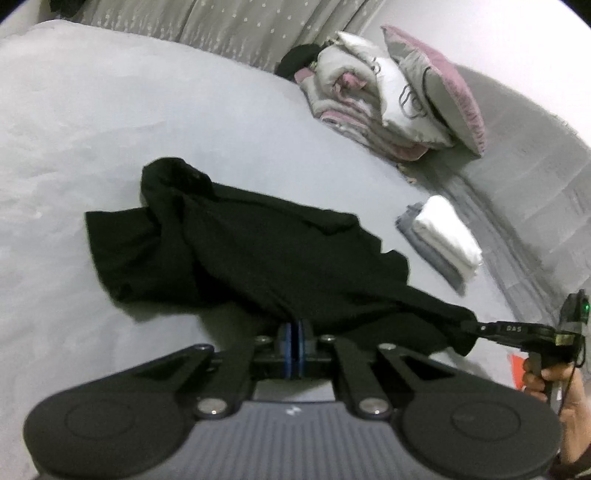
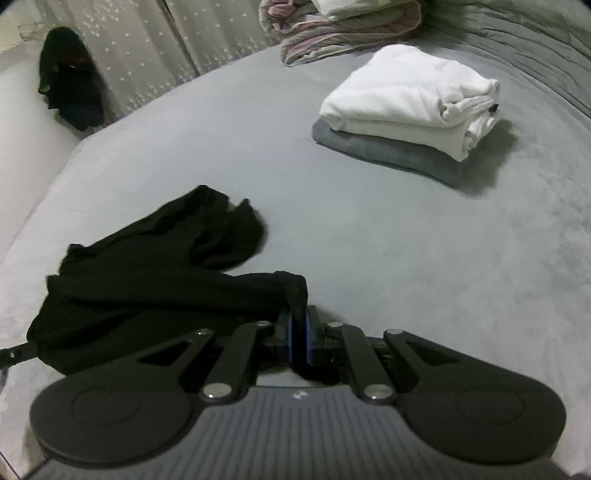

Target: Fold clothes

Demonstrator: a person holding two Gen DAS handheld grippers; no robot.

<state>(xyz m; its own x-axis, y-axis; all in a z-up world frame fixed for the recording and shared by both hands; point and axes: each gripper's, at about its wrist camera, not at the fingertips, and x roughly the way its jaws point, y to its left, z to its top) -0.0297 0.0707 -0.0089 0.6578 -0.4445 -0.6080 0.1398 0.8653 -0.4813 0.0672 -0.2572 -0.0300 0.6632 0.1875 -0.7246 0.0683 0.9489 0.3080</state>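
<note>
- Both grippers' blue-padded fingers are pressed together on the hem of a crumpled black cotton garment [image 1: 251, 243]: left gripper [image 1: 294, 326] at one spot, right gripper [image 2: 297, 318] at a corner.
- Garment lies on a pale grey bedsheet [image 2: 369, 240], its gripped edge lifted.
- Folded white cloth [image 2: 410, 96] sits atop folded grey cloth [image 2: 388, 155], well apart.

A bedroom with a wide bed under a grey sheet

The bed [image 1: 110, 129] fills most of both views, its sheet smooth and pale grey. Behind it hangs a grey curtain [image 1: 236, 29] dotted with small white marks. A padded grey headboard [image 1: 535, 177] curves along one side beneath a plain pale wall [image 1: 480, 33]. Light is soft and even.
</note>
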